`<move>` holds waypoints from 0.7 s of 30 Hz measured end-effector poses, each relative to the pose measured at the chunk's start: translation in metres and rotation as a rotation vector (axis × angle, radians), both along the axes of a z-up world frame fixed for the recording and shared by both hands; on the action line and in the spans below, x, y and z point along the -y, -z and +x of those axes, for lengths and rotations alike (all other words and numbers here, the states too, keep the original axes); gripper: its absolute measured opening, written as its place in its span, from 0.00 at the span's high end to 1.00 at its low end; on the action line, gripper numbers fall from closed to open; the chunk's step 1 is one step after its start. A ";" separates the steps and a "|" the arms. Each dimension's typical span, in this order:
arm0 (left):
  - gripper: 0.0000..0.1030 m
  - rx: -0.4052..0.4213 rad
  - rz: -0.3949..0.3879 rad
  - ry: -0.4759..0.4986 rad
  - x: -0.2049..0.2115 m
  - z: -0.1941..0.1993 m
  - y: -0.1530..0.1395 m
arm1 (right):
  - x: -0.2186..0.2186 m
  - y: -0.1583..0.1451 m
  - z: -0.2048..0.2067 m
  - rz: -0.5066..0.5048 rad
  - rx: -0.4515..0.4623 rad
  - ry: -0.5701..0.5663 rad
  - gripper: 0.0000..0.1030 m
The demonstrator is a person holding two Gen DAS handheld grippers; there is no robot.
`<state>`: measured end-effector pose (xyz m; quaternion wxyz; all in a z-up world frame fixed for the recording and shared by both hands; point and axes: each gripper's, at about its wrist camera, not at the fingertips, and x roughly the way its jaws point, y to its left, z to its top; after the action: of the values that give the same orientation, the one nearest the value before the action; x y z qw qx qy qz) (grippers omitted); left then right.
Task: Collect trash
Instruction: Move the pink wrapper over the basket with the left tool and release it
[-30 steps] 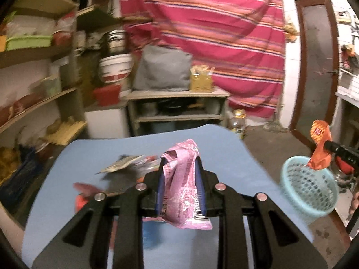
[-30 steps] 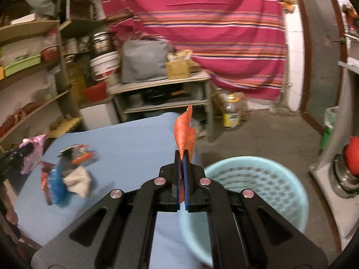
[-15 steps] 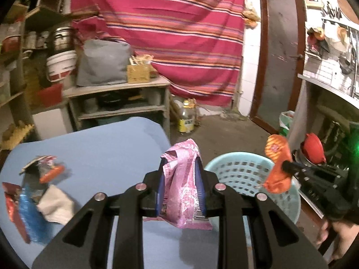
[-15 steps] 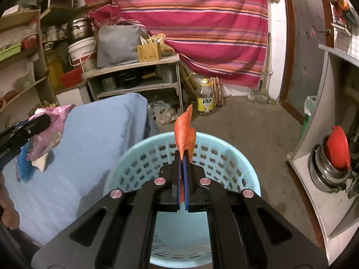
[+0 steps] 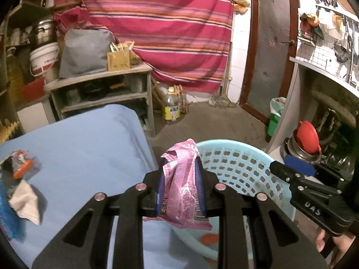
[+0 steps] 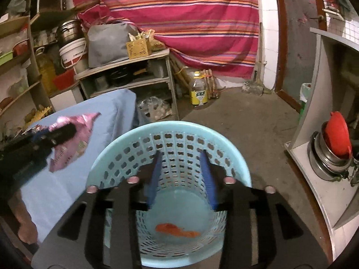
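Note:
My left gripper [image 5: 180,163] is shut on a crumpled pink wrapper [image 5: 181,190] and holds it over the near-left rim of the light blue basket [image 5: 237,163]. It also shows in the right wrist view [image 6: 65,132] with the pink wrapper [image 6: 74,143]. My right gripper [image 6: 181,159] is open and empty, right above the basket [image 6: 125,150]. An orange wrapper [image 6: 177,229] lies on the basket's bottom. More trash [image 5: 20,186] lies on the blue table [image 5: 89,139] at the left.
A wooden shelf unit [image 5: 101,89] stands behind the table. An oil bottle [image 6: 198,94] stands on the floor. A counter with steel pots and a red lid [image 6: 336,143] is at the right, close to the basket.
My right gripper has opened and the orange wrapper has dropped into the basket. My left gripper has moved right with the pink wrapper, up to the basket's rim.

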<state>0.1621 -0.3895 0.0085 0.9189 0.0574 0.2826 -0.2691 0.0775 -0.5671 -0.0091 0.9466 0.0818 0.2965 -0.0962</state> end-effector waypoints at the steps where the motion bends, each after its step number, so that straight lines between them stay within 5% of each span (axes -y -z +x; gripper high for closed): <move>1: 0.76 -0.004 0.004 0.012 0.006 0.001 0.003 | 0.002 0.000 -0.002 0.000 0.008 0.007 0.46; 9: 0.73 -0.048 0.020 0.068 0.038 0.013 0.023 | 0.023 -0.004 -0.016 0.025 0.035 0.077 0.40; 17: 0.40 -0.064 0.008 0.077 0.036 0.020 0.026 | 0.019 -0.001 -0.014 0.008 0.018 0.083 0.40; 21: 0.37 -0.058 0.005 0.073 0.023 0.018 0.022 | 0.018 -0.002 -0.012 0.011 0.017 0.083 0.39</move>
<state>0.1800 -0.4121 -0.0134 0.8998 0.0623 0.3075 -0.3032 0.0658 -0.5850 -0.0075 0.9439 0.1003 0.2852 -0.1332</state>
